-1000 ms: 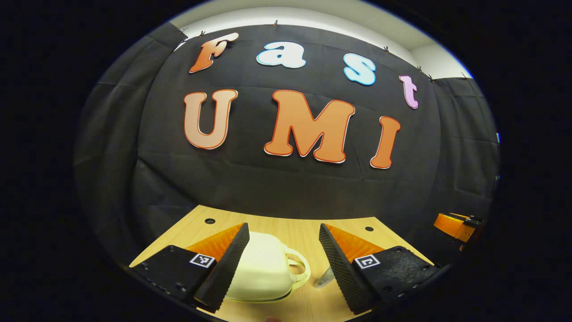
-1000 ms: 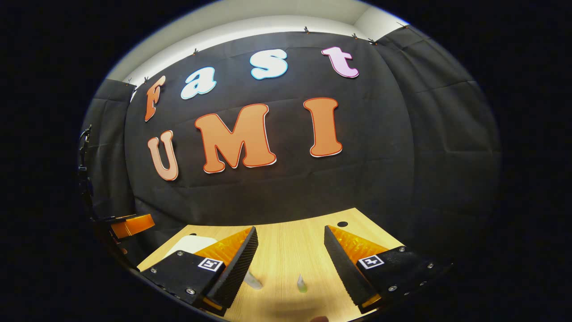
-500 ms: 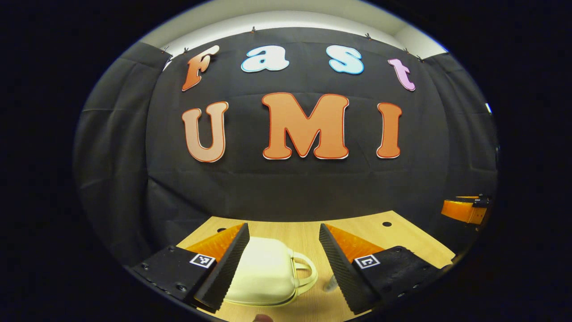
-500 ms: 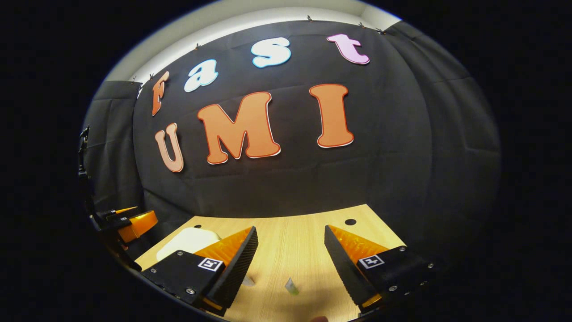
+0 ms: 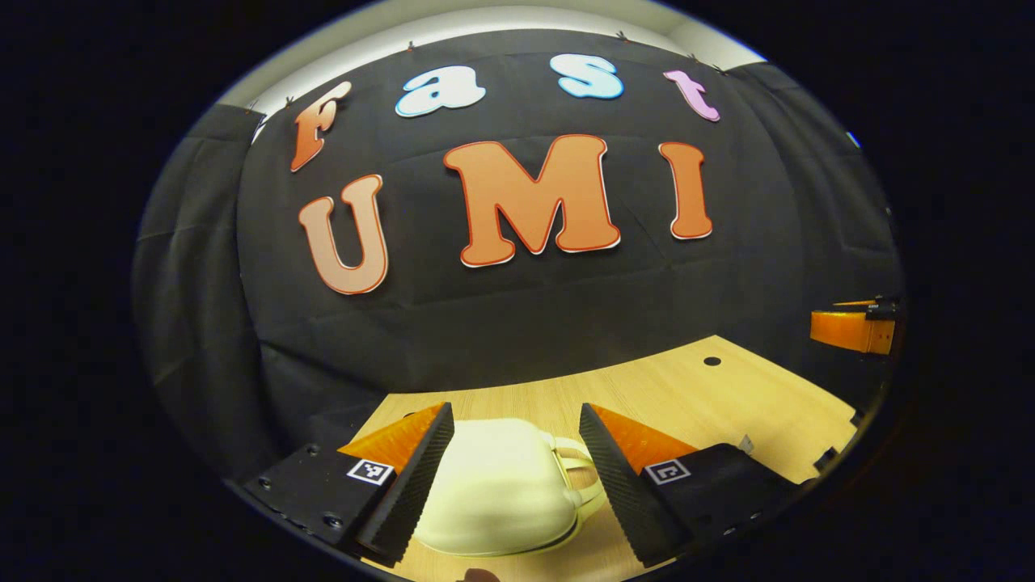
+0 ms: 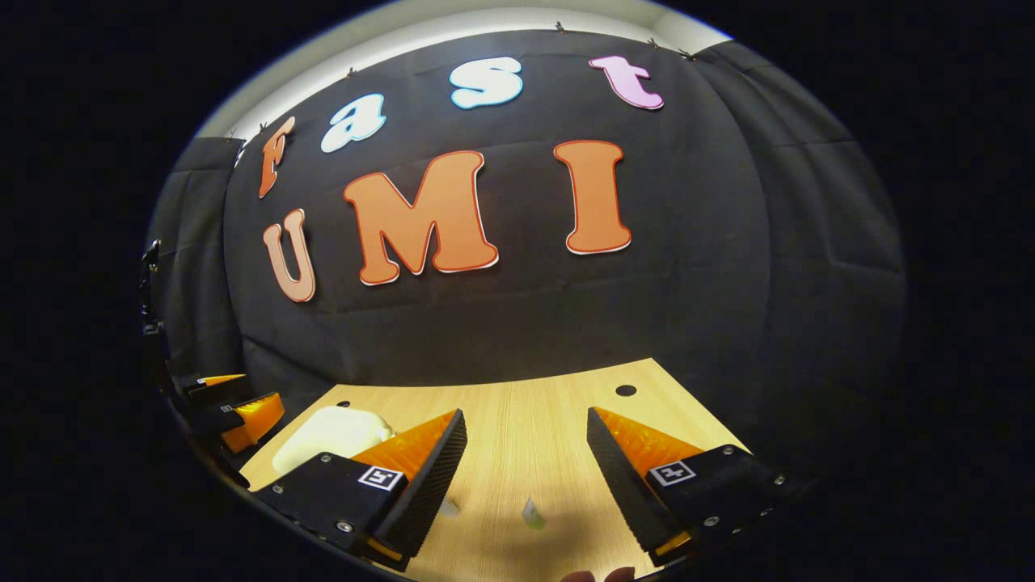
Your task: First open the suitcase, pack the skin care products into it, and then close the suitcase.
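Between left gripper (image 5: 514,440) jaws, cream suitcase's handle (image 5: 576,469); right's, small tube (image 6: 532,514).

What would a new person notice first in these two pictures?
In the left gripper view, a small cream-white hard-shell suitcase with a loop handle lies closed on the light wooden table, framed by the open left gripper. In the right gripper view, the open right gripper hangs above a small pale-green skin care tube.

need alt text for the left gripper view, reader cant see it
A small cream suitcase with a handle lies closed on a wooden table, seen between the spread fingers of the left gripper, which do not touch it. The other gripper shows at the right edge, before the black cloth wall.
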